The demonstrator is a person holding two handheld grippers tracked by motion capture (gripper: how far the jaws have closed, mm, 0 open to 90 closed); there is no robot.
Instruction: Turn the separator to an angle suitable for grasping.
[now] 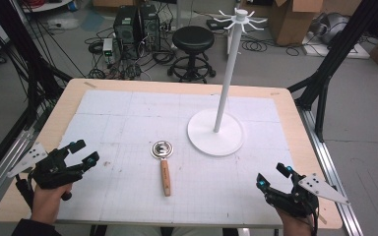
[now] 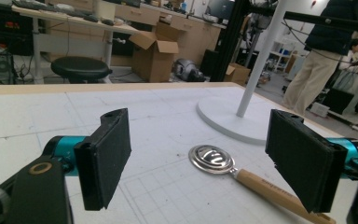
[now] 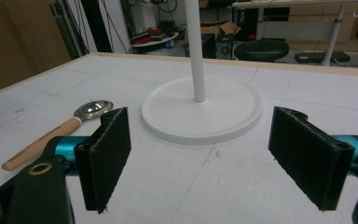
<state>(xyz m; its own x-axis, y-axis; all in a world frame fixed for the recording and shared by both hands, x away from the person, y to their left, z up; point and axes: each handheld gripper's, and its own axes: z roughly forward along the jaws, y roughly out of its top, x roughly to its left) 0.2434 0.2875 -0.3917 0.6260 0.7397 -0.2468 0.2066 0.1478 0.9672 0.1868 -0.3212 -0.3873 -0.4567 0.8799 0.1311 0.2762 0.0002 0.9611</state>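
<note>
Resting at lower left of the high view, the left gripper (image 1: 82,152) has its jaws spread wide, nothing between them, touching nothing. Right gripper (image 1: 274,176) at lower right: jaws equally wide apart, empty.

Spoon (image 1: 163,164) lies flat on the white mat (image 1: 128,113), centre of the high view, between the grippers and well apart from both. Round metal bowl toward the far side, wooden handle pointing toward the near edge. In the left gripper view the spoon (image 2: 242,175) sits between the jaws but farther out; bowl shiny, with concentric ridges.

White stand (image 1: 215,132) right of centre: round base on the mat, upright pole, pegs radiating at top. Base near the spoon, not touching.
</note>
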